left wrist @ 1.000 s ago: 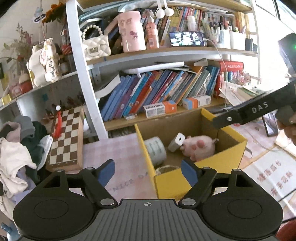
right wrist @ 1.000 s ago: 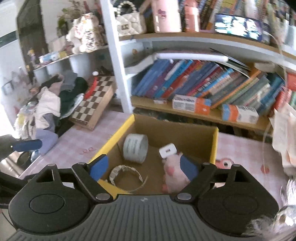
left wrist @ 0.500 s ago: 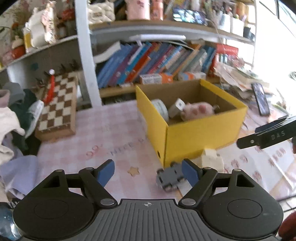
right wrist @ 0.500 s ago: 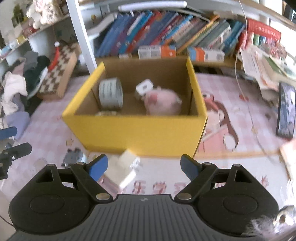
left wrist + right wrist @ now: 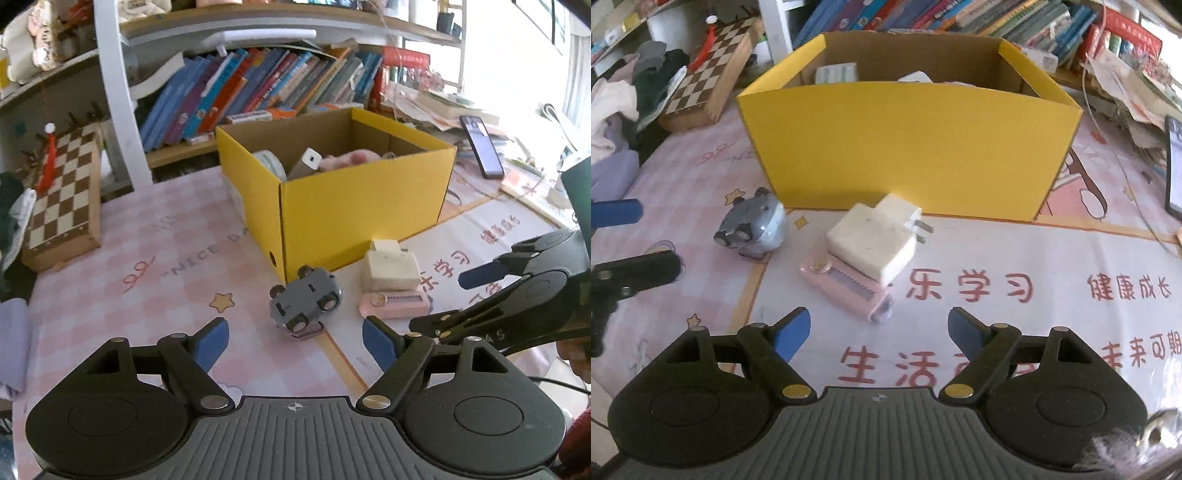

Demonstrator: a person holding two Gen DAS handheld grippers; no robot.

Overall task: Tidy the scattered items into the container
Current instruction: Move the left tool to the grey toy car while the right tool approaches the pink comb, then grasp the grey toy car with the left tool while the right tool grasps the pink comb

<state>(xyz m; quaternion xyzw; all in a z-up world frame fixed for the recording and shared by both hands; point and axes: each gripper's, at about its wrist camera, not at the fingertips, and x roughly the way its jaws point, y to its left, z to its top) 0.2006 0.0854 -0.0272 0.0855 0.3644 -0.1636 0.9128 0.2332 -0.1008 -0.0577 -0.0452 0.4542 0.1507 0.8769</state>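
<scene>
- We are between picks: both pairs of tongs hang low over the surface (image 5: 1015, 258) in front of the yellow box (image 5: 908, 147), and neither carries anything.
- The left tongs (image 5: 295, 341) are released, blue pads spread wide, with the grey toy car (image 5: 306, 302) lying just ahead of the gap, tipped so its wheels show, near the box's front corner.
- The right tongs (image 5: 879, 330) are likewise released, facing the white plug adapter (image 5: 873, 240), which lies on top of the pink comb-like item (image 5: 846, 290); both sit just in front of the box's front wall.
- Inside the box we can make out a roll of tape (image 5: 271, 166), a small white block (image 5: 304, 168) and a pink plush (image 5: 351, 159), so we judge part of the tidying done and three items left outside.
- Next, we judge, each pair of tongs must drop around its target: the left astride the car's body, the right astride the adapter alone, clear of the pink item beneath.
- The adapter's prongs point toward the box; gripping its flat sides looks safest to us.
- The lift must then clear the box's front rim before release.
</scene>
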